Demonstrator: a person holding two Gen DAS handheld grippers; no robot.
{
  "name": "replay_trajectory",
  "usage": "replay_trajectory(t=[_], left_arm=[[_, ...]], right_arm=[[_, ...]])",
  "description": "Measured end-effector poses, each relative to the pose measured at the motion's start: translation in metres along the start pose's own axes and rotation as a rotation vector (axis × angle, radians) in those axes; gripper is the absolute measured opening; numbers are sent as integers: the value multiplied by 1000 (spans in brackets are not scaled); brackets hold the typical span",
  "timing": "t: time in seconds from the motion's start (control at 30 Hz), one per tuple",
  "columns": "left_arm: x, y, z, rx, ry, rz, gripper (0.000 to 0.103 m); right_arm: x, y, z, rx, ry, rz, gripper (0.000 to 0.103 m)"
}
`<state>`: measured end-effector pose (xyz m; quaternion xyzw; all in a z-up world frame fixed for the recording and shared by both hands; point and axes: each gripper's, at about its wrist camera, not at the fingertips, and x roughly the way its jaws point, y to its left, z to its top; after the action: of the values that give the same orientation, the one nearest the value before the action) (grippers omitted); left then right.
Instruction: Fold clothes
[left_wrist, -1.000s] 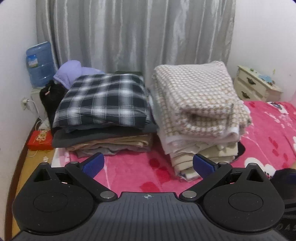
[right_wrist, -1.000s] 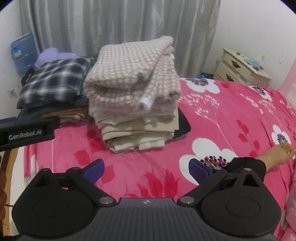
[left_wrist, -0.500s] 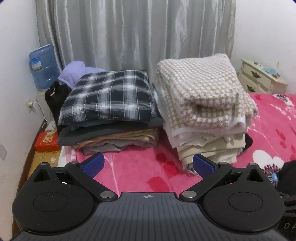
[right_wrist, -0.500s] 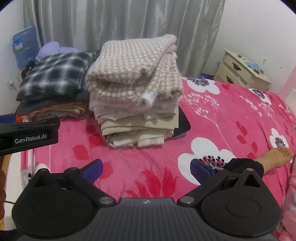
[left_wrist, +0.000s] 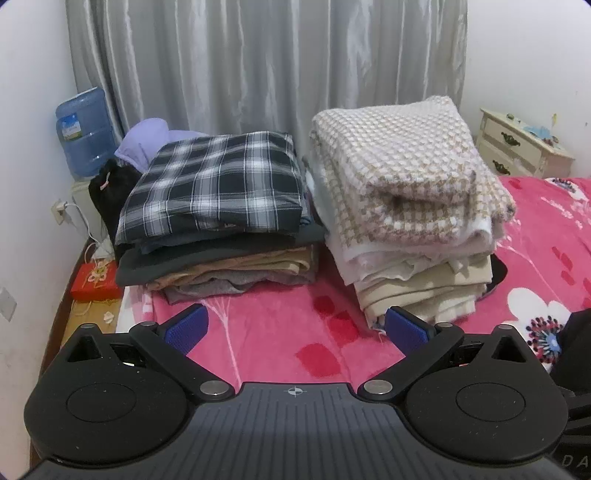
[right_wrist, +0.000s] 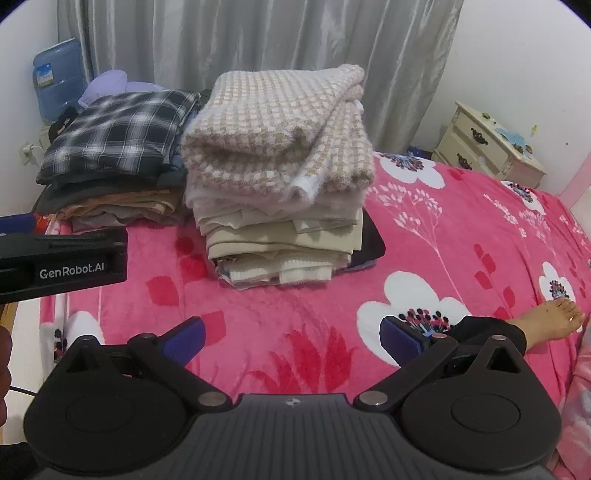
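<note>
Two stacks of folded clothes sit side by side on the bed (right_wrist: 461, 229), which is covered by a pink blanket with white flowers. Taking the beige stack (right_wrist: 280, 206) as the landmark: it is topped by a thick beige-and-white checked knit (left_wrist: 402, 173), with cream and tan pieces under it and a dark item at the bottom sticking out on the side toward the nightstand (left_wrist: 521, 147). Just beside it, on the side toward the water jug (left_wrist: 83, 131), lies the dark stack (left_wrist: 218, 236), topped by a black-and-white plaid shirt (right_wrist: 118, 133) over grey and tan layers. The two stacks nearly touch. Behind the dark stack lies a lilac garment (left_wrist: 142, 144), and behind both hangs a grey curtain (left_wrist: 266, 62).

The left hand-held gripper (left_wrist: 295, 326) is released, its blue pads spread wide over bare blanket in front of the beige stack, grasping nothing. The right hand-held gripper (right_wrist: 291, 334) is likewise released and empty, in front of the same stack. A person's bare foot (right_wrist: 550, 319) rests on the blanket, well apart from the stack.
</note>
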<state>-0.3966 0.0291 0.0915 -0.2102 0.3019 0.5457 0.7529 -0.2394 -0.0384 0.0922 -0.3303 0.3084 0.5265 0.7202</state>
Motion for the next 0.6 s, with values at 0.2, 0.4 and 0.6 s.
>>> replay_trajectory(t=[0.2,0.4,0.6], left_arm=[[3,-1,-2,-1,11,1,103],[4,-1,-4,-2,23,-6,103],[4,-4,-7,-3,40,-15,103]], right_arm=[[3,0,-1,7,12,-2,103],[4,0,-2,7,16,-7,103],[6,0,-3,4,26,-13,103]])
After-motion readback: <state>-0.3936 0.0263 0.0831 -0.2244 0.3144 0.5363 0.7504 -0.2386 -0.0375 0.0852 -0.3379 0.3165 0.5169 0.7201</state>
